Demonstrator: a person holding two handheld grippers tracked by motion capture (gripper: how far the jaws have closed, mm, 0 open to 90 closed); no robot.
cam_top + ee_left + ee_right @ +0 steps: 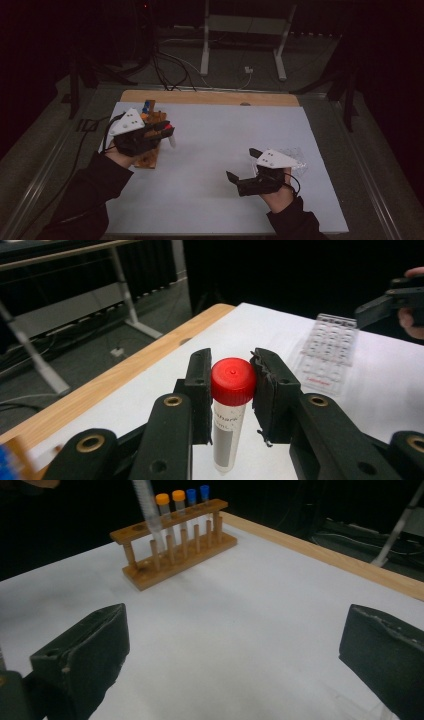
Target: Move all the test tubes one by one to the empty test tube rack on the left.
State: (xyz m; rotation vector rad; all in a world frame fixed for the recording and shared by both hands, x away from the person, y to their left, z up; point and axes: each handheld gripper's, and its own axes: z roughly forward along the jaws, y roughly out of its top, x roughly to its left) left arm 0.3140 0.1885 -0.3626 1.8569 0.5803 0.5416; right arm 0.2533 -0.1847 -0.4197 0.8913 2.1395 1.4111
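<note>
My left gripper [231, 390] is shut on a clear tube with a red cap [232, 381], its pads pressing just below the cap while the tube hangs upright above the white table. In the high view that left gripper [166, 131] hovers over the wooden tube rack [149, 159] at the table's left, with the tube's lower end [172, 142] sticking out. The rack [175, 545] holds two orange-capped tubes [170, 499] and two blue-capped ones [198, 492]; the held tube [147, 507] hangs above its near end. My right gripper [243, 164] stands wide open with nothing between its jaws, low over the table's right.
A clear plastic well plate [296, 157] lies flat just right of my right hand; it also shows ahead of the held tube [330, 347]. A wooden strip [210, 97] borders the table's far edge. Cables and a metal stand lie on the floor beyond.
</note>
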